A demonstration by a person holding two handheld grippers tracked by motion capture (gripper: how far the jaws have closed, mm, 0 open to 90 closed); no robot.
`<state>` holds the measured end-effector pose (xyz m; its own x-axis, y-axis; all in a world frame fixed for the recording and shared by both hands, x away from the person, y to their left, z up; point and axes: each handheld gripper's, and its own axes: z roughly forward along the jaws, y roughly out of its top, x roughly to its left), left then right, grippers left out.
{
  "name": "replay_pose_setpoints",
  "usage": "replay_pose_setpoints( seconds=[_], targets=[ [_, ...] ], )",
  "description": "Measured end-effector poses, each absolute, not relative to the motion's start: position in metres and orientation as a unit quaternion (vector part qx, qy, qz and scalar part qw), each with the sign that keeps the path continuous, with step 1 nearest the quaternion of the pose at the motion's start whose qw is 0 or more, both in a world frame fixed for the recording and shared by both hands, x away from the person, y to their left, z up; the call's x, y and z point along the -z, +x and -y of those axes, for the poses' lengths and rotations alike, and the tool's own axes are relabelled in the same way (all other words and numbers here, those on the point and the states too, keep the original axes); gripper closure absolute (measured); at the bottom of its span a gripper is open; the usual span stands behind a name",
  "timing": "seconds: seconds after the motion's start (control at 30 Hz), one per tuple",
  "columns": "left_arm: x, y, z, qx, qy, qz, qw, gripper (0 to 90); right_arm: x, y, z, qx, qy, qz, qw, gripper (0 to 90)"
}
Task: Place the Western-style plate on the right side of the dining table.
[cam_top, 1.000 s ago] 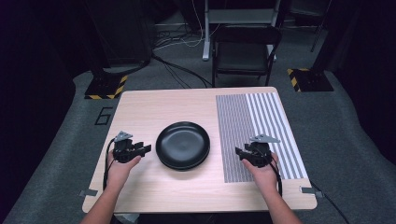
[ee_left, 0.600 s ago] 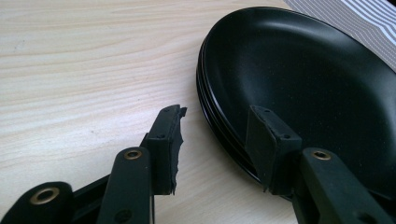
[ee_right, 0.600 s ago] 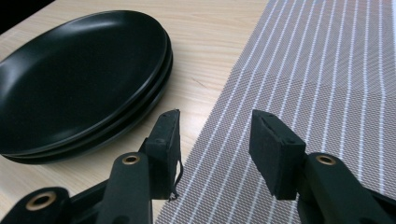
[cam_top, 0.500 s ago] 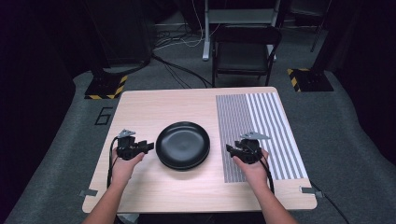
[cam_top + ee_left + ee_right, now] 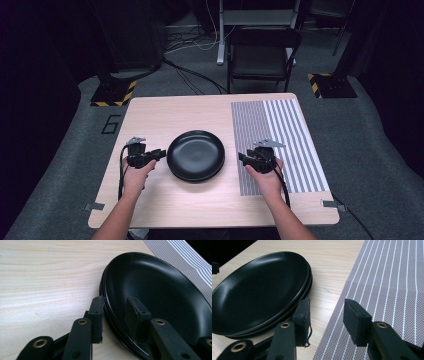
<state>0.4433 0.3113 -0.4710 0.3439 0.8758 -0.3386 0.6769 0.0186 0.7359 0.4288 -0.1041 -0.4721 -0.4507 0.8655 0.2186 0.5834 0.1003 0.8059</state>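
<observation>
A stack of black plates (image 5: 196,156) sits mid-table on the light wood. My left gripper (image 5: 156,153) is at the stack's left edge. In the left gripper view the left gripper (image 5: 115,302) straddles the rim of the plates (image 5: 160,290), one pad just outside it and the other over the top plate's inside. Its jaws have just been closing, with a gap still showing. My right gripper (image 5: 243,159) lies just right of the stack. In the right gripper view the right gripper (image 5: 326,305) has also been closing, with one pad beside the plates (image 5: 259,290) and nothing between its jaws.
A grey-and-white striped mat (image 5: 280,135) covers the table's right part, and my right gripper's outer jaw hangs over the mat's edge (image 5: 387,285). Behind the table stand a black chair (image 5: 262,55) and two hazard-striped floor bases (image 5: 112,92), with cables on the floor.
My right gripper has slid left from the mat up to the plates' right edge. My left hand has stayed put at the left rim.
</observation>
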Motion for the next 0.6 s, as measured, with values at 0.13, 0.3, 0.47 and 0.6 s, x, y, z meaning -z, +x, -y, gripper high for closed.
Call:
replay_pose_setpoints(
  seconds=[0.13, 0.3, 0.47, 0.6],
  targets=[
    [0.472, 0.445, -0.310, -0.106, 0.686, -0.569, 0.442, 71.2, 0.468, 0.431, 0.101, -0.452, 0.498, -0.723, 0.159, 57.1],
    [0.474, 0.448, -0.308, -0.096, 0.682, -0.576, 0.439, 74.1, 0.467, 0.433, 0.097, -0.458, 0.501, -0.719, 0.150, 57.8],
    [0.477, 0.450, -0.309, -0.089, 0.673, -0.588, 0.440, 77.3, 0.469, 0.435, 0.094, -0.455, 0.506, -0.718, 0.145, 59.0],
    [0.481, 0.451, -0.310, -0.077, 0.672, -0.592, 0.439, 79.8, 0.472, 0.438, 0.092, -0.453, 0.510, -0.718, 0.138, 61.8]
  ],
)
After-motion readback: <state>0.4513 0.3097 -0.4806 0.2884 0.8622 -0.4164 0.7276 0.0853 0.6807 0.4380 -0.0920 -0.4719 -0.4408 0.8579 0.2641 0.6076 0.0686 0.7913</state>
